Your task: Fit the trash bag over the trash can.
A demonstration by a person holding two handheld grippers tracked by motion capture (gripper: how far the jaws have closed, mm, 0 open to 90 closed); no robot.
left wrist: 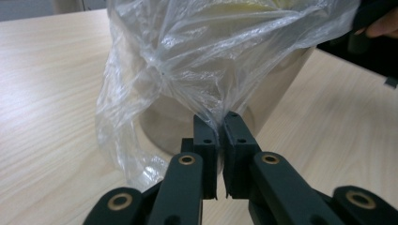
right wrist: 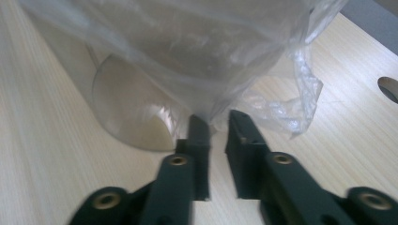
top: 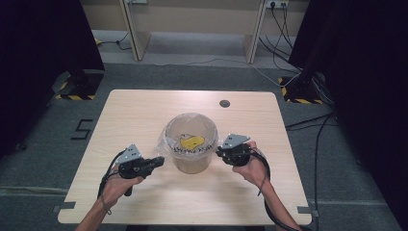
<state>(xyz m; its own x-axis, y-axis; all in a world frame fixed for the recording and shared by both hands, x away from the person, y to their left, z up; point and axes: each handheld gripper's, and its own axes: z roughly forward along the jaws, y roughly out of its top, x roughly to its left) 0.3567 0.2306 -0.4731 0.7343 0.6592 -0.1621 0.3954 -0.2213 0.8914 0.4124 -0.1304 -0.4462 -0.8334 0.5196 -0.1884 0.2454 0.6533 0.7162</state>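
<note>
A beige bin (top: pixel 192 162) stands in the middle of the table, lined with a clear plastic bag (top: pixel 167 140) whose edge hangs over the rim. Something yellow (top: pixel 192 142) lies inside. My left gripper (top: pixel 161 160) is at the bin's left side. In the left gripper view its jaws (left wrist: pixel 219 123) are shut on a gathered fold of the bag (left wrist: pixel 187 61) in front of the bin wall (left wrist: pixel 281 84). My right gripper (top: pixel 219 151) is at the bin's right side. Its jaws (right wrist: pixel 218 117) pinch a drawn-down point of the bag (right wrist: pixel 197 61) beside the bin (right wrist: pixel 126 112).
A round cable hole (top: pixel 224 103) sits in the table (top: pixel 144 110) behind the bin. Loose bag film (right wrist: pixel 291 108) lies on the wood by the right jaws. Black stands with striped bases (top: pixel 77 86) flank the table on the floor.
</note>
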